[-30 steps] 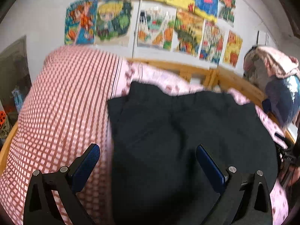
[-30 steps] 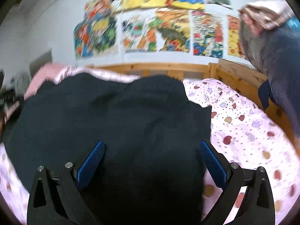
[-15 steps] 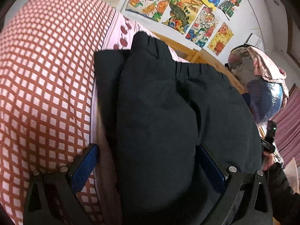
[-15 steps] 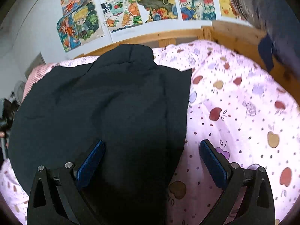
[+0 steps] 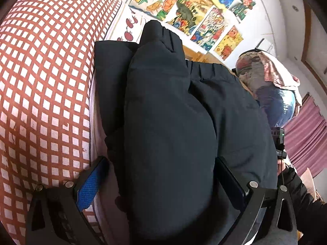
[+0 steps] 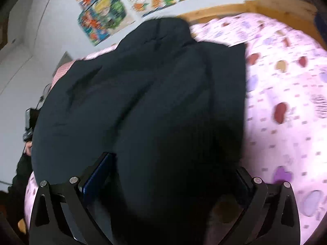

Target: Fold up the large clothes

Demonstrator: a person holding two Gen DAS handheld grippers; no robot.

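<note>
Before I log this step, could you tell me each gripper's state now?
Left gripper: open, straddling the black garment.
Right gripper: open, straddling the same garment.

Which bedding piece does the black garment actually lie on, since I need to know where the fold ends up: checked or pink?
The pink printed sheet; the red-and-white checked quilt only sits beside the black garment.

Child's bedroom: bed (image 6: 286,94), wall drawings (image 5: 184,6)

Even daylight, no glare; fisheye bending with dark vignetted corners; left wrist view sharp, right wrist view motion-blurred, strongest toward its right side.
</note>
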